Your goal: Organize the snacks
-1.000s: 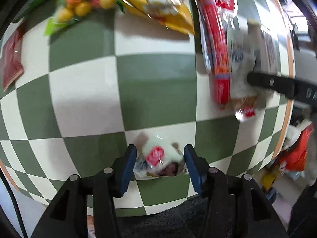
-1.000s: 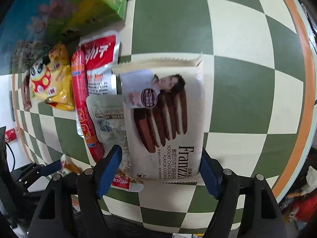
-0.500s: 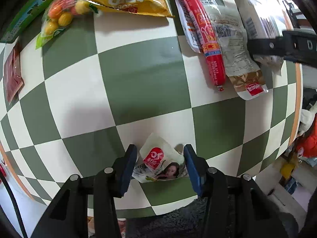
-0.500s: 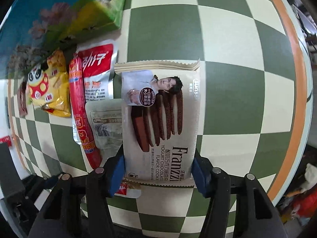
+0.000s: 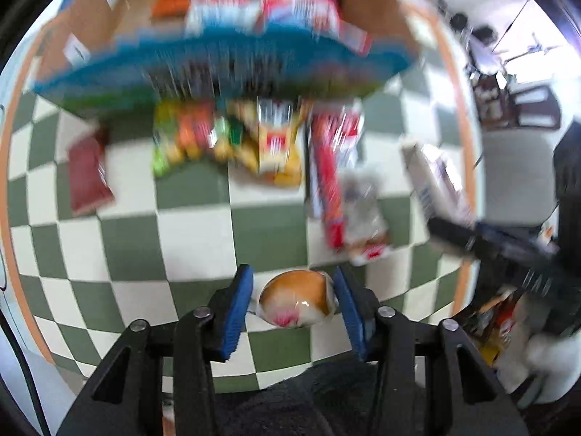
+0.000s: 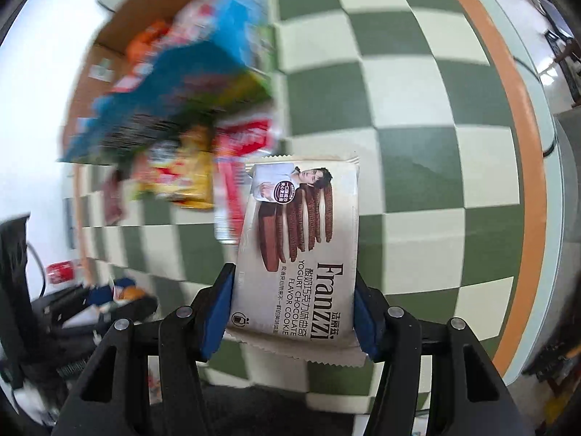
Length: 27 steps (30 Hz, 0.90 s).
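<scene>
My left gripper (image 5: pixel 292 283) hangs above the checkered table (image 5: pixel 192 239), its jaws closing on a small clear-wrapped bun (image 5: pixel 297 301) that rides between the blue pads, off the cloth. My right gripper (image 6: pixel 293 272) is shut on the lower end of a flat Franzzi chocolate cookie pack (image 6: pixel 301 225), also lifted. That pack (image 5: pixel 439 178) and the right gripper (image 5: pixel 472 239) show blurred at the right of the left wrist view. Still on the table lie a red sausage stick (image 5: pixel 326 185), a yellow bag (image 5: pixel 276 149), a fruit-candy bag (image 5: pixel 185 138) and a dark red sachet (image 5: pixel 87 178).
At the far side stands an open cardboard box (image 5: pixel 366 11) holding several snack packs, with a blue-and-green printed front (image 5: pixel 218 69). The table's orange rim (image 6: pixel 523 167) curves along the right. Beyond it are chairs and floor clutter.
Both grippers have risen from the table, each carrying its snack; the table looks smaller and the cardboard box has come into view. The right jaws narrowed onto the cookie pack, the left onto the bun.
</scene>
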Available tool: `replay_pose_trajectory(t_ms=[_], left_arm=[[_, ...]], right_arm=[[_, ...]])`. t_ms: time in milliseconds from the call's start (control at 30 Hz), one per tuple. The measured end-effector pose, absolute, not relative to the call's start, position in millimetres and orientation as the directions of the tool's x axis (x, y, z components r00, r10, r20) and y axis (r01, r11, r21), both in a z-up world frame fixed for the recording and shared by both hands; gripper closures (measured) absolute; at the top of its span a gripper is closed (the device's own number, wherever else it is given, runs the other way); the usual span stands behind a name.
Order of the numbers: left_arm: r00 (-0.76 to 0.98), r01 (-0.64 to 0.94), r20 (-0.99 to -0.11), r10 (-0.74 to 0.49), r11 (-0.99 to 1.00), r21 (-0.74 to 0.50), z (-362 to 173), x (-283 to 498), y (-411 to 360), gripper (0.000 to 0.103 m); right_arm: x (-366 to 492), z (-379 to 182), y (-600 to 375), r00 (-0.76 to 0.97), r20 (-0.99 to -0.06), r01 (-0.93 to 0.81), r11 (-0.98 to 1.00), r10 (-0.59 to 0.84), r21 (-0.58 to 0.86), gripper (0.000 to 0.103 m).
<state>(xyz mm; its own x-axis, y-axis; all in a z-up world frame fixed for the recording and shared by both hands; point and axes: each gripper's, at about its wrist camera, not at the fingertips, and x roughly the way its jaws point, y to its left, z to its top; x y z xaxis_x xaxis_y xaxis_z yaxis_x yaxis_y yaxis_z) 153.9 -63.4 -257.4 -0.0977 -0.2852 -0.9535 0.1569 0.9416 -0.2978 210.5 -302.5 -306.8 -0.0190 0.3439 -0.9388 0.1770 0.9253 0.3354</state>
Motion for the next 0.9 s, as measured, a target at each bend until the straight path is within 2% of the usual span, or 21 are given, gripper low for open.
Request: replay_pose_trajectory(t_ms=[167, 267, 400, 600, 767, 900], left_arm=[[0.010, 0.138, -0.939, -0.344, 0.931, -0.339, -198, 196, -46, 0.066], [0.078, 0.149, -0.946, -0.313, 0.942, -0.300, -174, 229, -31, 0.072], [0.128, 0.130, -0.953, -0.275, 0.957, -0.259, -162, 269, -9, 0.070], [0.059, 0.033, -0.945, -0.323, 0.946, -0.322, -200, 270, 18, 0.064], [-0.089, -0.065, -0.914, -0.396, 0.918, -0.392, -266, 227, 8, 0.064], [-0.160, -0.054, -0.914, -0.372, 0.928, -0.368, -317, 202, -24, 0.064]], right_arm=[[226, -238, -281, 0.080, -0.904, 0.108, 0.898, 0.419, 0.426, 0.042], [248, -199, -261, 0.132, -0.880, 0.044, 0.884, 0.456, 0.465, 0.042], [286, -175, -223, 0.179, -0.863, -0.045, 0.880, 0.472, 0.472, 0.042], [317, -178, -206, 0.207, -0.855, -0.051, 0.878, 0.475, 0.475, 0.042], [291, -199, -231, 0.208, -0.872, 0.026, 0.889, 0.443, 0.458, 0.042], [257, -213, -264, 0.215, -0.898, 0.114, 0.903, 0.384, 0.414, 0.042]])
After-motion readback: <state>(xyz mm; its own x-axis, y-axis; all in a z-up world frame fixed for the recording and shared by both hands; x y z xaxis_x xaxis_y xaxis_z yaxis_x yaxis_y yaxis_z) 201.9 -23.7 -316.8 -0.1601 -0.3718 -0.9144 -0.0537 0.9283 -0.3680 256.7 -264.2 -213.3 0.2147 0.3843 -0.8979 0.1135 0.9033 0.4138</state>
